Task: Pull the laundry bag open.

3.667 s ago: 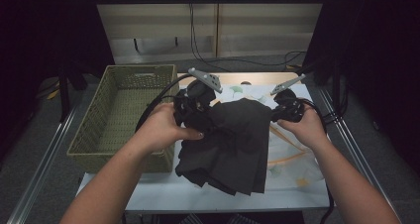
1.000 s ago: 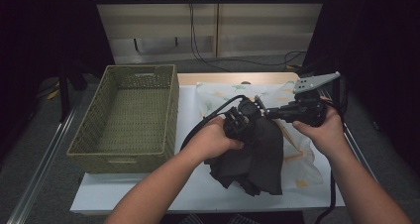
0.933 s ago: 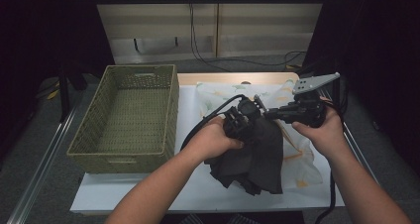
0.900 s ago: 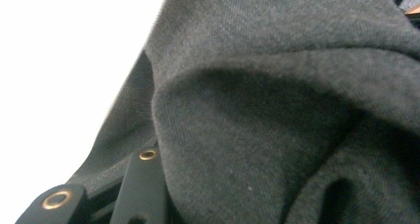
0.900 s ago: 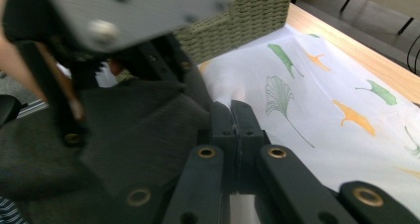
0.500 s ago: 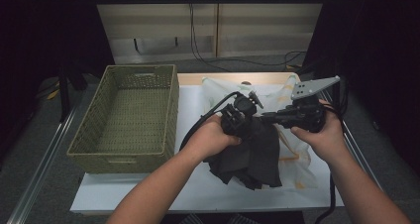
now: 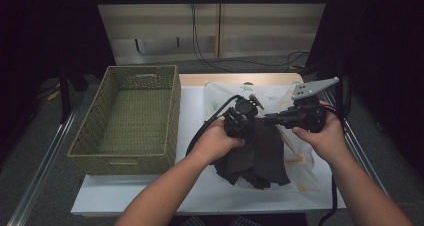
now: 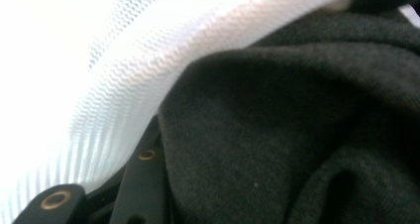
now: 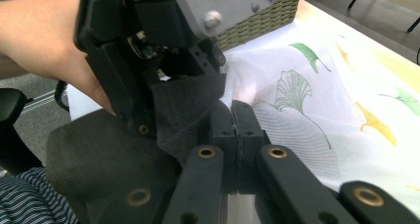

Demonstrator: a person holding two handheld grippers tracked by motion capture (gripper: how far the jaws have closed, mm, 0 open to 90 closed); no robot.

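Dark garment (image 7: 257,153): a charcoal, finely knitted cloth, bunched and folded on itself, hanging in loose pleats from the two grippers down onto the white mesh bag (image 7: 300,151). It lies well to the right of the woven basket (image 7: 130,116), on the near half of the table (image 7: 145,196). In the left gripper view the knit (image 8: 297,135) shows a soft, matte weave with deep folds, and the mesh bag (image 8: 114,110) appears beside it as a rippled, overexposed white net.

Left gripper (image 7: 240,123): held just right of the basket, above the garment's upper edge. Cloth lies against its jaws, which appear to pinch a fold, though the contact itself is buried in fabric.

Right gripper (image 7: 280,120): farther right of the basket, pointing towards the left gripper. In the right gripper view (image 9: 233,120) its jaws are pressed together on a thin sheet of the bag's mesh (image 9: 277,115), printed with green and yellow leaves.

Hidden or unclear: the garment's kind and full outline cannot be read from the bunched shape; its lower hem merges with shadow. The bag's opening is covered by cloth and hands. The left gripper view is cut close and partly washed out.
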